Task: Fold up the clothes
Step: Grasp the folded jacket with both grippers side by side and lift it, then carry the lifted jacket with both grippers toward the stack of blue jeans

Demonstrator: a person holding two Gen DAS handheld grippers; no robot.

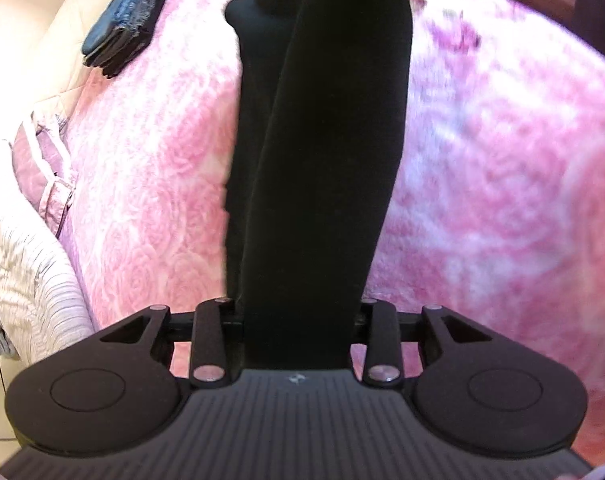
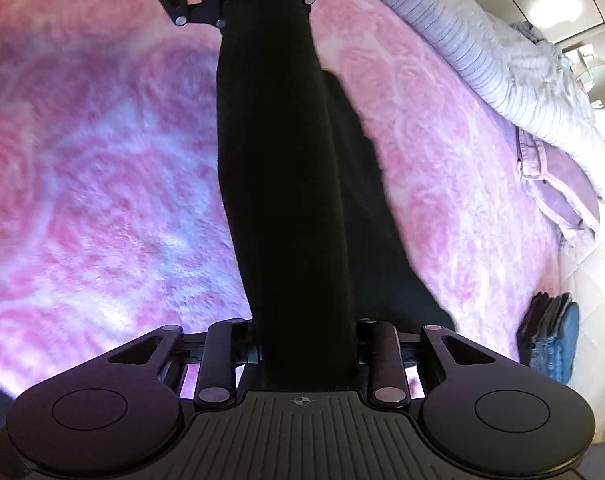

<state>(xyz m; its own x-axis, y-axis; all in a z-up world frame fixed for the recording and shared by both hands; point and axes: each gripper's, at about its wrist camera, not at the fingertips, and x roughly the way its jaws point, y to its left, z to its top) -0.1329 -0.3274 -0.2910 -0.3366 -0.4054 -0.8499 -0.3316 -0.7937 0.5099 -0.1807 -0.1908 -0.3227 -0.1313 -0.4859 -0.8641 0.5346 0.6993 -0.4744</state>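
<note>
A black garment (image 1: pixel 318 168) is hanging stretched in a long, narrow, doubled band above the pink bed, one loose flap drooping off its side; a folded stack of denim clothes (image 1: pixel 126 20) is lying at the far left edge

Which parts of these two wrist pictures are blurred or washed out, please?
Left wrist view: the pink blanket smears at right, while the folded jeans stay fairly sharp and the black garment shows almost no detail. Right wrist view: the blanket smears at left, and a ceiling light glares at upper right.
</note>
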